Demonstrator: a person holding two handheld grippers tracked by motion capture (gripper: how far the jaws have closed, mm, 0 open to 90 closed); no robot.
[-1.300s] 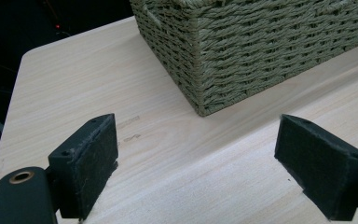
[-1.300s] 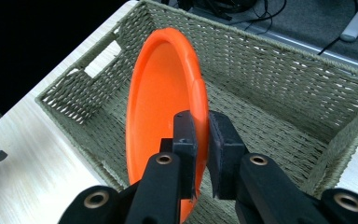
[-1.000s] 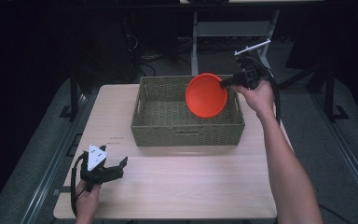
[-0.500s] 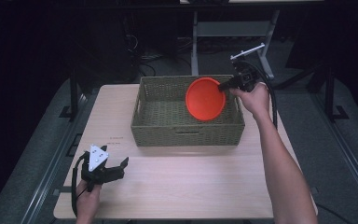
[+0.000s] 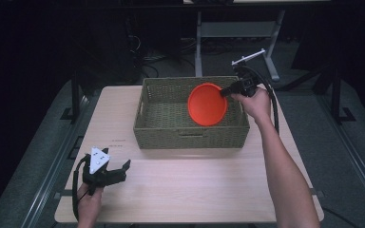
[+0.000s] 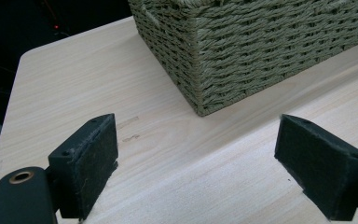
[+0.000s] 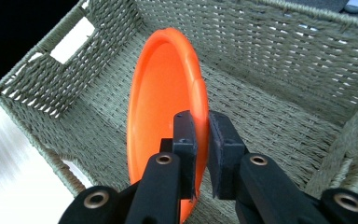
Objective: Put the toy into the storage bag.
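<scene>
My left gripper (image 5: pixel 108 172) rests idle on the bench (image 5: pixel 180 190), jaws apart and empty, leaving the work to the other hand. My right gripper (image 7: pixel 200 135) is clamped on the rim of the orange plate (image 5: pixel 206 104), held on edge over the wicker basket (image 5: pixel 190 137) for lowering inside. The plate is round, glossy, shallow, with 1 raised lip.

Plain orange plate (image 5: pixel 206 104); olive-green woven basket (image 5: pixel 190 133); pale wood-grain bench (image 5: pixel 195 185); black claws, the left (image 5: pixel 119 172) and the right (image 5: pixel 225 91).

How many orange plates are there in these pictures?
1. The orange plate is held on edge by the right gripper inside the woven basket. No other shows there.
</scene>
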